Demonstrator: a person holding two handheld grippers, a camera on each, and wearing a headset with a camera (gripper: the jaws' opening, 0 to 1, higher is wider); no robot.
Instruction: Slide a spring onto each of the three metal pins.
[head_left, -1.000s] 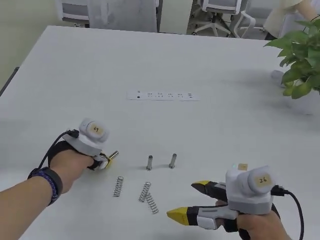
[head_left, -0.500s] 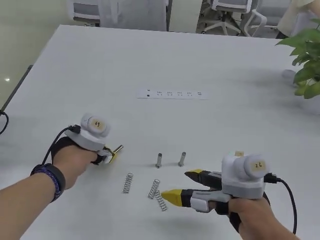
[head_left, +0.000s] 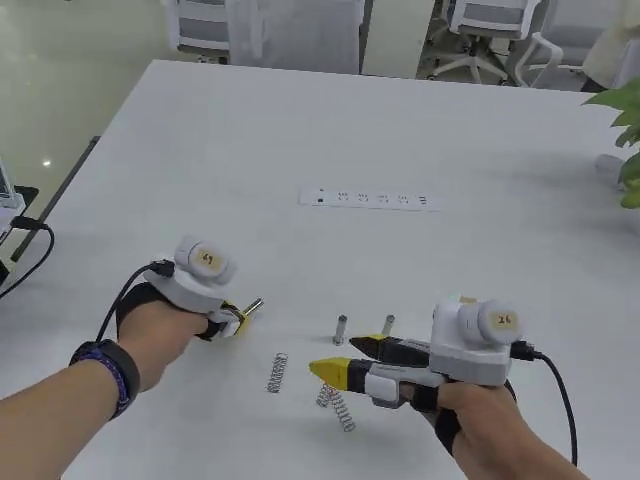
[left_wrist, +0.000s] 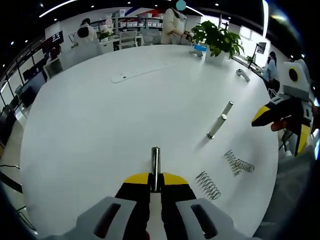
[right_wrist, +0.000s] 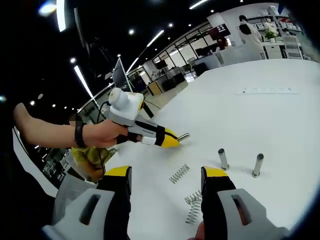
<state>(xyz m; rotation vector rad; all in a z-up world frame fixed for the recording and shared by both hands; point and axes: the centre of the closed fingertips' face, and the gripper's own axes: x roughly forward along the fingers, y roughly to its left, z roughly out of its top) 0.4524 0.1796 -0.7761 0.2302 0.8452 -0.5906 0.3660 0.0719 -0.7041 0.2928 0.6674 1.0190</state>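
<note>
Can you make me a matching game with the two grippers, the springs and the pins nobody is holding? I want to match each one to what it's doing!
Things:
1. left gripper
2. right gripper
3. springs
4. two loose pins

States:
A. lying flat on the table
B. open, holding nothing
C. standing upright
D. shut on a pin

Pairs: 1-D, 2-B, 3-A, 4-C.
</note>
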